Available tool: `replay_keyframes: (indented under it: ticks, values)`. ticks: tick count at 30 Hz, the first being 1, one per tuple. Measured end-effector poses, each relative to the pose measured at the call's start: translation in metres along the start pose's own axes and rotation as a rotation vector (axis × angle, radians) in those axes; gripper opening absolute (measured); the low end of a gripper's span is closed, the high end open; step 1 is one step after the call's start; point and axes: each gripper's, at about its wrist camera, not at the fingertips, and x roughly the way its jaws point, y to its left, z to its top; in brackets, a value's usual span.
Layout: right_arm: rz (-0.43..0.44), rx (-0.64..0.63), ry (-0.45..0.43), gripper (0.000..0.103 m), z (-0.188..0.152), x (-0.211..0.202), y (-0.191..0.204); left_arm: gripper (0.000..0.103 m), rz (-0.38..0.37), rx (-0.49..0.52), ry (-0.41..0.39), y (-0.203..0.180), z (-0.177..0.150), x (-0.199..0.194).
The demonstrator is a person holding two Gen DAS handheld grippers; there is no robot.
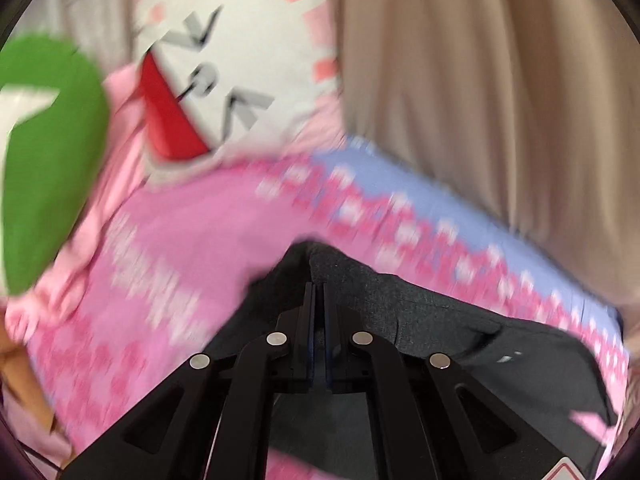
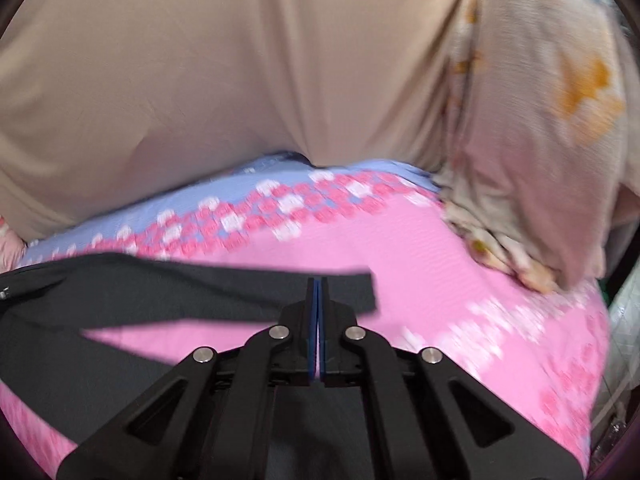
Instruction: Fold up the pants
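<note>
The dark grey pants (image 1: 420, 308) lie on a pink patterned bedsheet (image 1: 192, 248). My left gripper (image 1: 319, 286) is shut on a fold of the pants fabric, which peaks up around its fingertips. In the right wrist view the pants (image 2: 120, 292) stretch from the left edge across to my right gripper (image 2: 318, 280), which is shut on a strip of the fabric near its end. Part of the cloth hangs under both grippers, hidden by the black linkages.
A white and pink cartoon pillow (image 1: 236, 68) and a green object (image 1: 52, 160) lie at the left. A beige curtain (image 2: 220, 72) hangs behind the bed. A floral cloth (image 2: 532, 152) is heaped at the right. The sheet (image 2: 460, 288) has a blue border.
</note>
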Motion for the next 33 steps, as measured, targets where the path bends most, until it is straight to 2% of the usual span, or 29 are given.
replay_keyframes:
  ticks: [3, 4, 6, 7, 8, 10, 12, 14, 16, 18, 20, 22, 25, 27, 30, 33]
  values:
    - [-0.025, -0.004, 0.021, 0.0, -0.03, -0.015, -0.008, 0.001, 0.006, -0.079, 0.114, 0.035, -0.044, 0.003]
    - [-0.013, 0.008, 0.031, 0.0, -0.039, -0.018, -0.01, 0.001, 0.028, -0.109, 0.121, 0.045, -0.06, 0.005]
    - [-0.001, 0.035, 0.044, 0.001, -0.053, -0.021, -0.011, 0.023, 0.009, -0.165, 0.125, 0.057, -0.078, 0.006]
    - [0.017, 0.054, 0.052, 0.001, -0.058, -0.022, -0.011, 0.051, -0.067, -0.231, 0.144, 0.064, -0.086, 0.006]
    - [0.036, 0.074, 0.058, 0.001, -0.063, -0.022, -0.011, 0.065, -0.119, -0.284, 0.145, 0.067, -0.089, 0.005]
    - [0.061, 0.1, 0.06, 0.001, -0.071, -0.024, -0.007, 0.075, -0.19, -0.383, 0.151, 0.067, -0.092, 0.006]
    - [0.075, 0.104, 0.057, 0.002, -0.077, -0.027, 0.001, 0.076, -0.272, -0.426, 0.175, 0.055, -0.086, 0.016]
    - [0.086, 0.102, 0.061, 0.002, -0.08, -0.027, 0.009, 0.078, -0.282, -0.446, 0.21, 0.042, -0.08, 0.031]
    - [0.09, 0.102, 0.063, 0.003, -0.083, -0.028, 0.015, 0.077, -0.33, -0.475, 0.266, 0.031, -0.075, 0.055]
    - [0.099, 0.107, 0.068, 0.003, -0.086, -0.028, 0.02, 0.059, -0.311, -0.469, 0.273, 0.023, -0.068, 0.067]
    - [0.113, 0.115, 0.076, 0.003, -0.087, -0.027, 0.022, 0.004, -0.253, -0.407, 0.259, 0.017, -0.061, 0.066]
    - [0.121, 0.129, 0.092, 0.004, -0.084, -0.022, 0.024, 0.003, -0.226, -0.396, 0.231, 0.023, -0.054, 0.055]
    - [0.174, 0.15, 0.115, 0.005, -0.078, -0.013, 0.026, 0.003, -0.232, -0.415, 0.185, 0.045, -0.056, 0.021]
    - [0.204, 0.164, 0.127, 0.012, -0.071, -0.004, 0.027, 0.003, -0.183, -0.419, 0.159, 0.062, -0.059, 0.006]
    - [0.266, 0.227, 0.159, 0.033, -0.056, 0.025, 0.023, 0.003, -0.119, -0.386, 0.178, 0.071, -0.057, 0.022]
    - [0.326, 0.297, 0.201, 0.033, -0.04, 0.056, 0.02, 0.003, -0.073, -0.366, 0.231, 0.069, -0.064, 0.047]
